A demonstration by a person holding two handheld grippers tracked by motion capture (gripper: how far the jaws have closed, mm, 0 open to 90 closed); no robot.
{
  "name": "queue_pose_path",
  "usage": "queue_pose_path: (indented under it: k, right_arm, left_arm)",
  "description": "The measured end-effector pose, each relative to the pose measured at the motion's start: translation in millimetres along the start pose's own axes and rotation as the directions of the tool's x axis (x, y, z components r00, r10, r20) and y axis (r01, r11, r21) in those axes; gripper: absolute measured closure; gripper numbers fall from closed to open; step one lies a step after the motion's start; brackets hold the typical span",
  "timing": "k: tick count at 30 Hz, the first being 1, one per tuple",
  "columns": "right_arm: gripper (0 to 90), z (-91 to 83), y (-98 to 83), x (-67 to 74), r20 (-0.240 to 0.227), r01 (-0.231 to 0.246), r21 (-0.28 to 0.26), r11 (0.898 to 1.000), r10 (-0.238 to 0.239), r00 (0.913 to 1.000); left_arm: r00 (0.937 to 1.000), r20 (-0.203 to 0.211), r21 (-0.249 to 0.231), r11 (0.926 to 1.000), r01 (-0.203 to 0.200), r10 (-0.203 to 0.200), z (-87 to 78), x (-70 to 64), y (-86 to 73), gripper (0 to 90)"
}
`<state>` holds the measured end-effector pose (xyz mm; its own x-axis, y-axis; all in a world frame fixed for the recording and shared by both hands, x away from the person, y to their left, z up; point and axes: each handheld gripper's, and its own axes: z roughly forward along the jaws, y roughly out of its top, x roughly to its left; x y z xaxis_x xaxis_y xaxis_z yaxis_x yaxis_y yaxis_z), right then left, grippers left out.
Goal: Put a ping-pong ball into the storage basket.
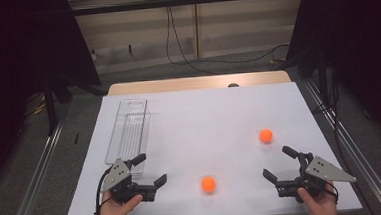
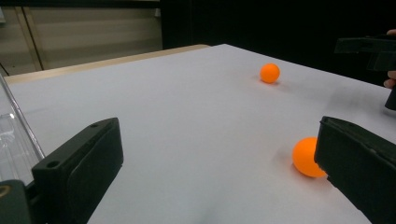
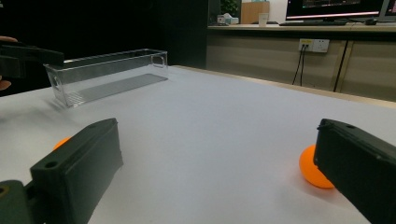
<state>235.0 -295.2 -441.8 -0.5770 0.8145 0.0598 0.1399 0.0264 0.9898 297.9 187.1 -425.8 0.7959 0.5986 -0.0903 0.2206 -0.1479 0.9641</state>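
Both grippers sit low at the near edge of the white table [image 1: 188,107], one at each corner, and both look poised rather than busy. The left gripper [image 1: 150,169] has its jaws spread wide with nothing between them, angled toward the middle. The right gripper [image 1: 279,162] mirrors it, jaws wide and bare, aimed inward too.

Between them lies the near orange ball [image 1: 208,184], loose on the table, about midway and touching neither gripper. My read is that it is the likely first pick. In the left gripper view the right-hand jaw cuts off part of that ball; in the right gripper view it peeks out behind the left jaw.

Farther out on the right sits the far orange ball [image 1: 266,136], just beyond the right gripper. Along the left side runs the clear plastic bin [image 1: 130,133], apparently empty and a likely drop spot, its walls hard to trace against the white.
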Motion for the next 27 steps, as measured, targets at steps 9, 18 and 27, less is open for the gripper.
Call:
queue_pose_path:
  k: [9,18,27]
  right_arm:
    - [0.4,-0.5,0.2,-0.2,-0.002,-0.002,-0.003,1.000,0.002,1.0000]
    - [0.4,-0.3,0.1,-0.3,-0.002,-0.002,0.000,1.000,0.002,1.0000]
    - [0.5,-0.9,0.4,-0.6,-0.005,-0.004,-0.005,1.000,0.004,1.0000]
  left_arm:
    - [0.9998,0.018,0.015,0.9998,-0.013,0.013,3.8,-4.0,1.3,1.5]
    - [0.9990,0.036,0.033,0.9991,-0.028,0.026,8.7,-9.1,2.2,1.4]
    - [0.9980,0.053,0.055,0.9978,-0.037,0.034,14.3,-12.4,1.5,1.5]
